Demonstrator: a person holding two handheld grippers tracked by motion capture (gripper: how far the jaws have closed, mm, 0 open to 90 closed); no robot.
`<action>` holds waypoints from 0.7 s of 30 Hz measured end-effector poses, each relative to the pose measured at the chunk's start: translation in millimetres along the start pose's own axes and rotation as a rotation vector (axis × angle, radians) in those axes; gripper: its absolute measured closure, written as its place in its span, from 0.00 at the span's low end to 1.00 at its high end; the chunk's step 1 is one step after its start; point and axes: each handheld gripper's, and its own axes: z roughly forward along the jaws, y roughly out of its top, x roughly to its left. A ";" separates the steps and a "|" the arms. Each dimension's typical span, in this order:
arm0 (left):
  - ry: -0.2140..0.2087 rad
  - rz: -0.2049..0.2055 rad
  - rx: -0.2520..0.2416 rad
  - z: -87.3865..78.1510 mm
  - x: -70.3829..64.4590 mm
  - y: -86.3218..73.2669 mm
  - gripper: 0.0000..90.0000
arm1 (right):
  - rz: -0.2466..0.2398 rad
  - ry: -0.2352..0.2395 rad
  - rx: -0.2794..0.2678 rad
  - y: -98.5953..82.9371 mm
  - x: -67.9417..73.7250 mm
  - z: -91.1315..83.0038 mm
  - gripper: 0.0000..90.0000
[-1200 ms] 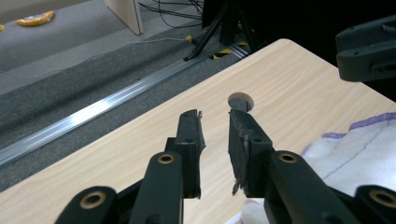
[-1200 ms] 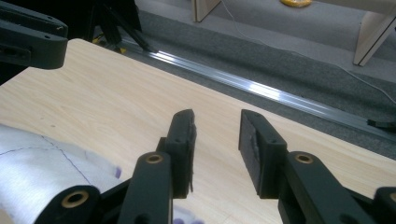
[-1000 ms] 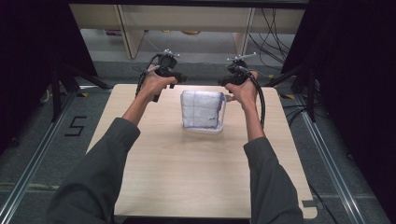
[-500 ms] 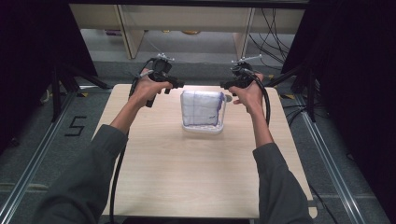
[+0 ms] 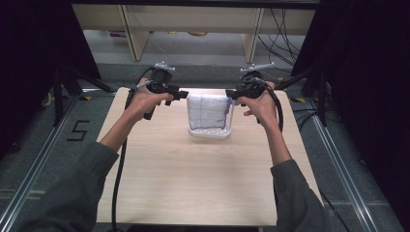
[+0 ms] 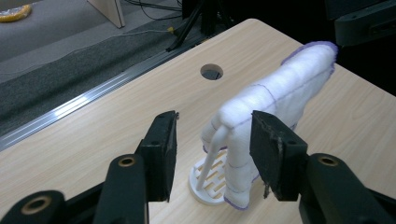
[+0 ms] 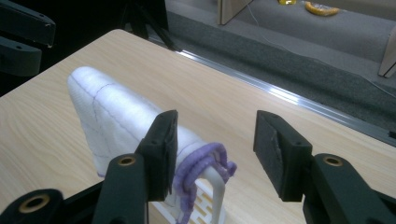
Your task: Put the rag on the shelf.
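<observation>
A white towel (image 5: pixel 208 112) with thin purple lines hangs over a white rack (image 5: pixel 210 134) at the far middle of the wooden table (image 5: pixel 193 179). My left gripper (image 5: pixel 180 94) hovers at the towel's upper left corner, and my right gripper (image 5: pixel 233 94) at its upper right corner. In the left gripper view the gripper (image 6: pixel 215 123) is open, with the towel (image 6: pixel 275 93) end and a rack (image 6: pixel 210 179) post just beyond the jaws. In the right gripper view the gripper (image 7: pixel 215 121) is open too, and the towel's bunched purple hem (image 7: pixel 205 162) lies by the left pad.
The table has a round cable hole (image 6: pixel 211 71) near its far edge. Beyond that edge run a metal floor rail (image 7: pixel 299 100) and dark tripod legs (image 5: pixel 67 82). Cables trail from both grippers along the forearms.
Both hands have shifted slightly, spreading outward and then settling back beside the towel's top corners. The towel and rack have stayed put.
</observation>
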 end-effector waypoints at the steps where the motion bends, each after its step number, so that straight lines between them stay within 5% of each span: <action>1: 0.000 0.001 0.000 -2.5 -1.7 -2.1 0.56 | -0.003 0.004 0.002 -0.9 0.3 -1.3 0.55; 21: -0.075 0.011 -0.041 -35.2 -26.5 -50.0 0.47 | -0.021 0.041 -0.044 -24.5 27.6 -35.8 0.43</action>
